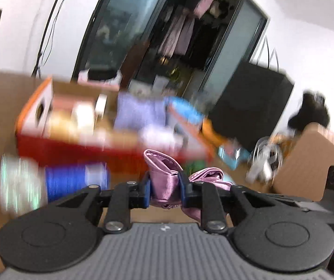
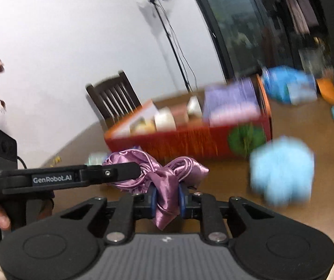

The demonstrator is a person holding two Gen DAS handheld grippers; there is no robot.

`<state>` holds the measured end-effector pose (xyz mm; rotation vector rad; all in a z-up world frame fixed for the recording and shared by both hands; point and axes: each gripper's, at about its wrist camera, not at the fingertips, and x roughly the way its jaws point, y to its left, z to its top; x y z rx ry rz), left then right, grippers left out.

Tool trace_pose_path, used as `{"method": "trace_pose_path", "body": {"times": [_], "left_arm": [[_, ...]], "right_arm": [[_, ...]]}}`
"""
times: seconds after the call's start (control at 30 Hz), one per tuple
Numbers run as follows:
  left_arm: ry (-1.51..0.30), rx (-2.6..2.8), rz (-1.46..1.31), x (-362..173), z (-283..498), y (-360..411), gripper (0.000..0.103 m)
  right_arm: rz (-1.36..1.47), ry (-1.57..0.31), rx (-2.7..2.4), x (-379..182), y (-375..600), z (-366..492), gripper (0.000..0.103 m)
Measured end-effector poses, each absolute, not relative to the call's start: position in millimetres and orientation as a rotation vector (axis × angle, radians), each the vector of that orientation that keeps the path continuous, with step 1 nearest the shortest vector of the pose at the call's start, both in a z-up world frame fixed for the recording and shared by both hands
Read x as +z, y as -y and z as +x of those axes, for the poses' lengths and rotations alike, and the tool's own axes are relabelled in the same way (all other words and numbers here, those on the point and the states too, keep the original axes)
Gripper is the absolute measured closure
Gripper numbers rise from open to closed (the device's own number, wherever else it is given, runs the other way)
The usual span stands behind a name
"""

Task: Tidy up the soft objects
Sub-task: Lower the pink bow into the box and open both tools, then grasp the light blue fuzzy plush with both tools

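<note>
1. Your left gripper (image 1: 164,187) has its blue pads (image 1: 146,190) squeezed tight onto a bunched part of the pink satin cloth (image 1: 164,175). The cloth is pinched between them and sticks up above the jaws.

2. Your right gripper (image 2: 167,198) is doing the same thing: jaws clamped on another bunch of that same pink satin cloth (image 2: 164,182), with a tail of it hanging down toward the camera.

3. In the right wrist view your left gripper (image 2: 141,170) comes in from the left, tip buried in the cloth. So the cloth is held up between both grippers, just above the brown table (image 2: 295,214).

4. Far side of the cloth sits a red box (image 2: 190,142) with an orange rim, packed with pale rolled stuff and something lavender. It's blurry, so can't tell exactly what.

5. A fluffy light-blue thing (image 2: 281,170) is to the right of the cloth, near your right gripper, also blurred.

6. In the left wrist view there's a blue-and-clear bottle-ish object (image 1: 55,182) lying at the left, in front of the red box (image 1: 73,149).

7. A dark wooden chair (image 2: 113,95) stands beyond the table, against the white wall.
</note>
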<state>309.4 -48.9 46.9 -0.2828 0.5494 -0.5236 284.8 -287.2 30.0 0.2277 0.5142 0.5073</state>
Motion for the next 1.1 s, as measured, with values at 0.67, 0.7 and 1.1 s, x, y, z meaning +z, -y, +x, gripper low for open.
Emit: {"method": "trace_pose_path", "body": {"times": [0.67, 0.7, 1.1], "left_arm": [[-0.806, -0.371, -0.147, 51, 513, 51, 0.046], [-0.798, -0.37, -0.145, 56, 508, 51, 0.046], [-0.599, -0.364, -0.028, 142, 401, 20, 0.026]], "right_arm": [[0.095, -0.916, 0.35, 21, 234, 559, 0.056], [0.09, -0.911, 0.342, 25, 234, 557, 0.055], [0.087, -0.685, 0.334, 134, 302, 454, 0.045]]}}
